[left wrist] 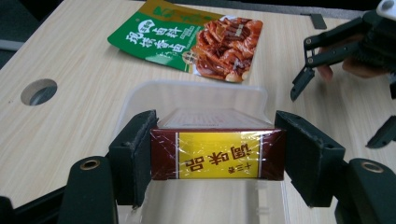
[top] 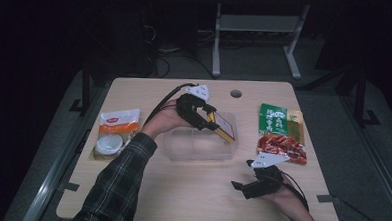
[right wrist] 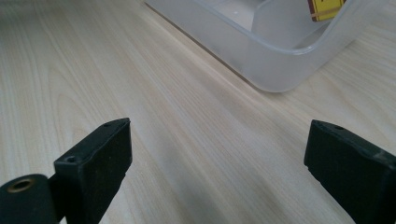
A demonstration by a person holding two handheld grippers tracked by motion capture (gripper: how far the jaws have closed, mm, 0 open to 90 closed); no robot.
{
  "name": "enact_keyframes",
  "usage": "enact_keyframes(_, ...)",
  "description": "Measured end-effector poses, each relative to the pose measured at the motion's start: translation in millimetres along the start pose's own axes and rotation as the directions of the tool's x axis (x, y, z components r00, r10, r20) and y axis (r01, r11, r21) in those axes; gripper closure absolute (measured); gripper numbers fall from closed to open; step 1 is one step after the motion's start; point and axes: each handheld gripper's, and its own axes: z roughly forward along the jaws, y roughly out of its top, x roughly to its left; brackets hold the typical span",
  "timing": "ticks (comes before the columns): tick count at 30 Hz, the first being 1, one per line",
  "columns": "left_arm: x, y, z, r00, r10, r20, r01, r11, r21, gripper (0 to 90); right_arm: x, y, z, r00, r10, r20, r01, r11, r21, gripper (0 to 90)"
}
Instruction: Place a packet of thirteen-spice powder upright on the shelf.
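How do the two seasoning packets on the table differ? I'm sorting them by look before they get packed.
The green and red packet lies right of the clear plastic bin, printed green at one end with a photo of red meat at the other. The orange and white packet lies left of the bin, paler, with a white bowl pictured on it. The green one looks longer. Both lie flat on the wooden table, untouched by either gripper.

Box (left wrist: 217, 154) over tub (top: 182, 152), between two packets (top: 117, 129) (top: 280, 134).
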Motion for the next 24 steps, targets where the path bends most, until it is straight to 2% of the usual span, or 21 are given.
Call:
enact_keyframes(7,1.0,3.8,6.9,0.9998,-0.017,0.004,0.017,0.9993,-0.034,31.7,0.2,0.2,-0.1,1.0,0.001,0.001,-0.001,1.0,0.001,7.1)
enact_keyframes(8,1.4,5.8,10.0,0.9997,-0.022,0.007,0.022,0.9982,-0.056,31.7,0.2,0.3,0.1,1.0,-0.004,-0.001,0.004,1.0,0.0,7.1)
enact_keyframes(14,1.4,8.4,18.6,0.9996,-0.026,0.011,0.027,0.9968,-0.075,31.7,0.1,0.3,0.4,1.0,-0.003,-0.001,0.003,1.0,-0.001,7.1)
enact_keyframes(20,0.5,11.3,30.1,0.9998,-0.015,0.01,0.016,0.9975,-0.069,31.7,0.4,0.4,0.2,1.0,-0.002,-0.003,0.002,1.0,-0.003,7.1)
enact_keyframes(24,-0.7,11.7,39.1,0.9996,-0.022,0.014,0.023,0.9975,-0.067,31.7,0.4,0.3,0.1,1.0,-0.003,-0.005,0.003,1.0,-0.004,7.1)
